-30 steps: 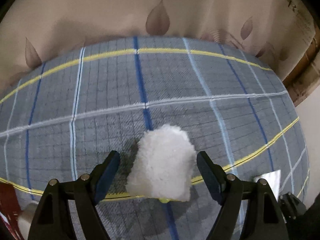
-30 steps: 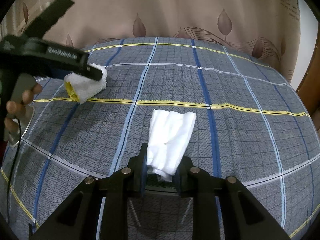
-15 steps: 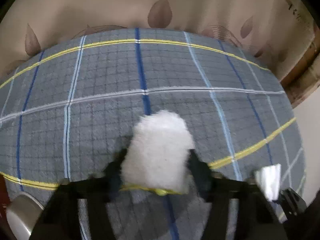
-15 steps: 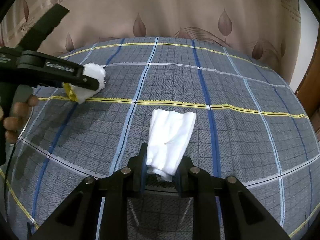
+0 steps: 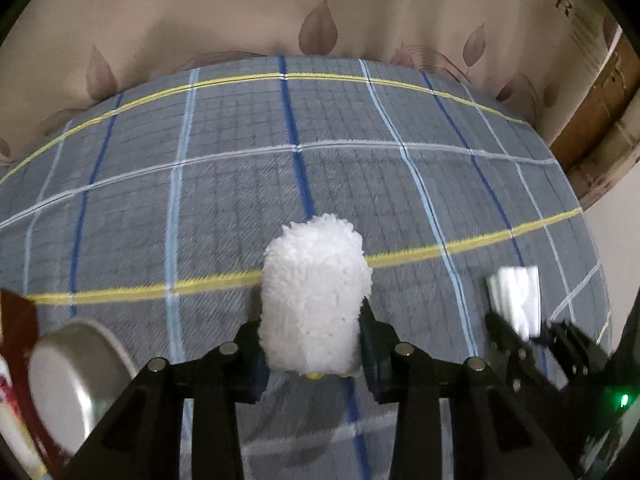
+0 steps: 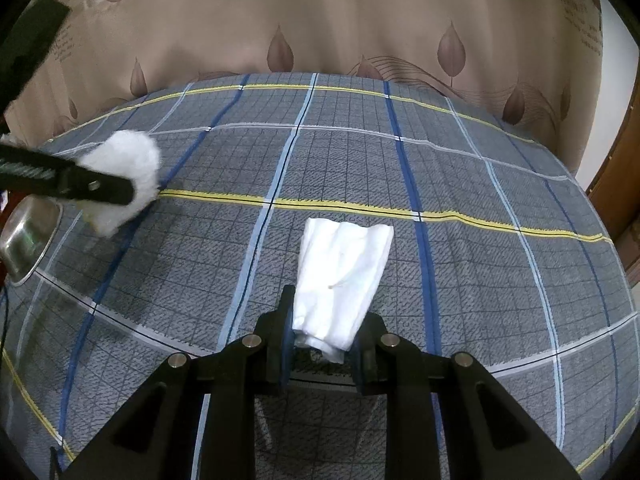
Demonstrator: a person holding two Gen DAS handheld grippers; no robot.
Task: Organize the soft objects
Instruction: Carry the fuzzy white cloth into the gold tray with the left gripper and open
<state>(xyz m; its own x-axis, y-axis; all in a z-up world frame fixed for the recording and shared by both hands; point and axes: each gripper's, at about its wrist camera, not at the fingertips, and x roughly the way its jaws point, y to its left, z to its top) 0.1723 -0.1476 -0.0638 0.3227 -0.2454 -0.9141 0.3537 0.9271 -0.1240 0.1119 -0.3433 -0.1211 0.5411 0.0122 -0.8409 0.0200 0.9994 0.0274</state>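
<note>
My left gripper [image 5: 314, 344] is closing its jaws on the fluffy white pad [image 5: 316, 300]; the pads press its sides and it sits lifted over the plaid bedcover [image 5: 224, 184], a steel bowl [image 5: 76, 380] low to its left; my right gripper [image 6: 324, 344] is clenched narrow on the lower end of the folded white cloth [image 6: 344, 272], which fans out forward above the cover, well apart from the fluffy pad.

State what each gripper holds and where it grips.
Left gripper, jaws closing: fluffy white pad, at its near end. Right gripper: folded white cloth, by its near, narrow end.
</note>
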